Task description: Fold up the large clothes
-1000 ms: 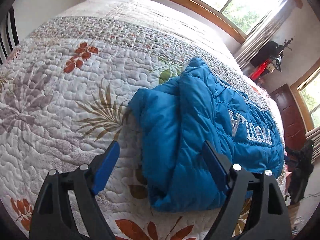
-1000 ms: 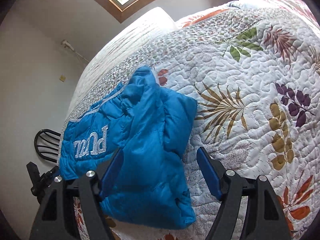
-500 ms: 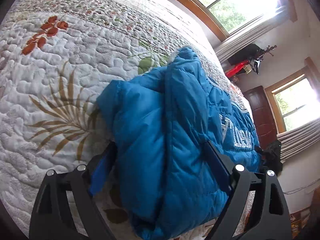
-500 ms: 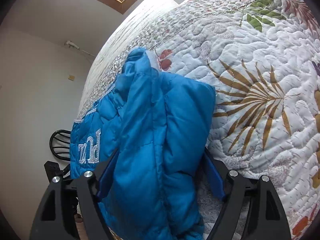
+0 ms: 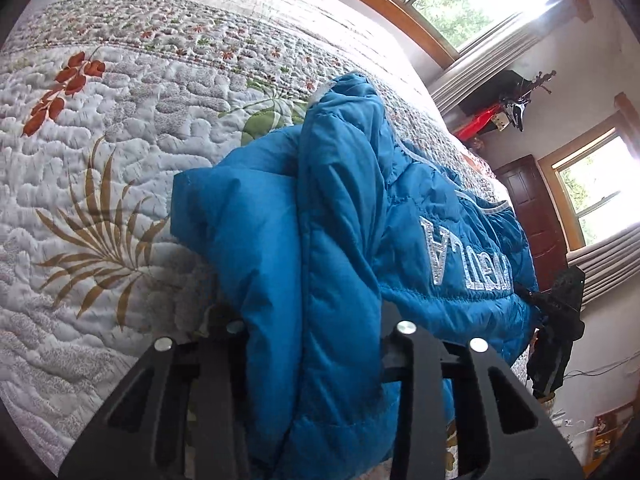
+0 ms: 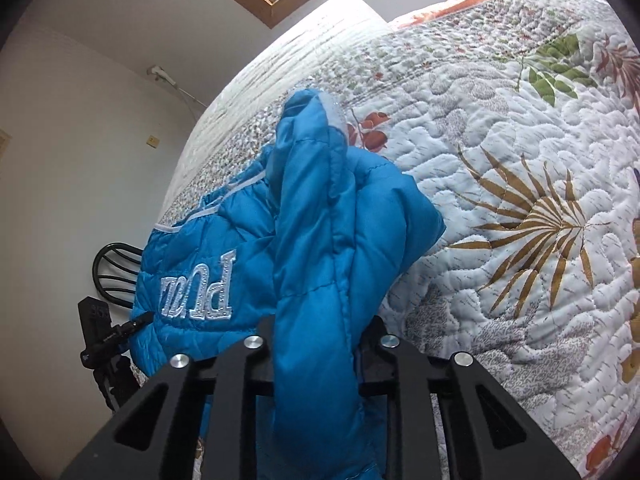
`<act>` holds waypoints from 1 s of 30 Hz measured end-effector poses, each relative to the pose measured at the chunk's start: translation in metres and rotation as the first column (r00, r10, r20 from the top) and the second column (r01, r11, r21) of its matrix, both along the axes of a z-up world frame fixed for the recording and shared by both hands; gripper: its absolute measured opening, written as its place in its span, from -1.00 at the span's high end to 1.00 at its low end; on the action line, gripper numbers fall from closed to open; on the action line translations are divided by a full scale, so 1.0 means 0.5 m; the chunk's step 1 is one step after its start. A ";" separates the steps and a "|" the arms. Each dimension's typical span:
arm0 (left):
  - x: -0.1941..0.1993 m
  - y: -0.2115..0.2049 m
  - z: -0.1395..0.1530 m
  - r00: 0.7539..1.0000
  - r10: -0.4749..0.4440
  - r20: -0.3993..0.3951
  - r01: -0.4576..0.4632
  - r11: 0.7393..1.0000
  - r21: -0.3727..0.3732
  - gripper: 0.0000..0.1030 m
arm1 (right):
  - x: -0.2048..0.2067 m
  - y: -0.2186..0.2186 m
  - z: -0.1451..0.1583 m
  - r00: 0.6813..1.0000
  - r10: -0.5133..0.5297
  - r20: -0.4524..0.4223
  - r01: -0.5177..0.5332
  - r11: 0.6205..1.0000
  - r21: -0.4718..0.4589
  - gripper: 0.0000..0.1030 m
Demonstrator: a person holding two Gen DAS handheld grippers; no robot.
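Observation:
A blue puffer jacket [image 5: 340, 208] with white lettering lies partly folded on the quilted bed, its sleeve folded over the body. My left gripper [image 5: 316, 332] is shut on a thick fold of the jacket at its near edge; the fabric bulges up between the jaws and hides the fingertips. In the right wrist view the same jacket [image 6: 312, 216] fills the centre. My right gripper [image 6: 316, 340] is shut on another fold of its near edge, fingertips hidden in the fabric.
The bed carries a white floral quilt [image 5: 100, 152] that also shows in the right wrist view [image 6: 520, 160]. A dark wooden door [image 5: 536, 216] and windows stand beyond the bed. A black chair [image 6: 116, 272] stands by the wall at the left.
Both grippers moved forward onto the jacket's near edge and closed from wide open onto folds of it. The fabric now bunches up between the jaws.

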State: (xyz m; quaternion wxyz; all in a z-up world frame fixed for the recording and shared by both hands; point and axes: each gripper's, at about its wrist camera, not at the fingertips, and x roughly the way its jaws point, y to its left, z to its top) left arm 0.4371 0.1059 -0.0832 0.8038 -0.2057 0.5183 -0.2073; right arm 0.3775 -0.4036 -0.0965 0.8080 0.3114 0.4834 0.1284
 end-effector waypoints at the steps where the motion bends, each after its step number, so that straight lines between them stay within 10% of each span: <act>1: -0.007 -0.002 0.010 1.000 0.003 0.017 -0.003 1.000 -0.002 0.46 | -0.004 0.000 0.009 1.000 -0.002 0.010 0.002 1.000 0.008 0.63; 20: -0.335 0.094 0.238 0.950 -0.034 0.310 0.043 0.999 -0.023 0.64 | -0.291 0.133 0.262 0.947 0.147 0.284 -0.133 0.989 -0.070 0.69; 30: -0.457 0.189 0.120 0.978 0.009 0.209 -0.013 1.000 0.016 0.63 | -0.382 0.199 0.156 0.963 0.182 0.197 -0.177 0.983 -0.045 0.68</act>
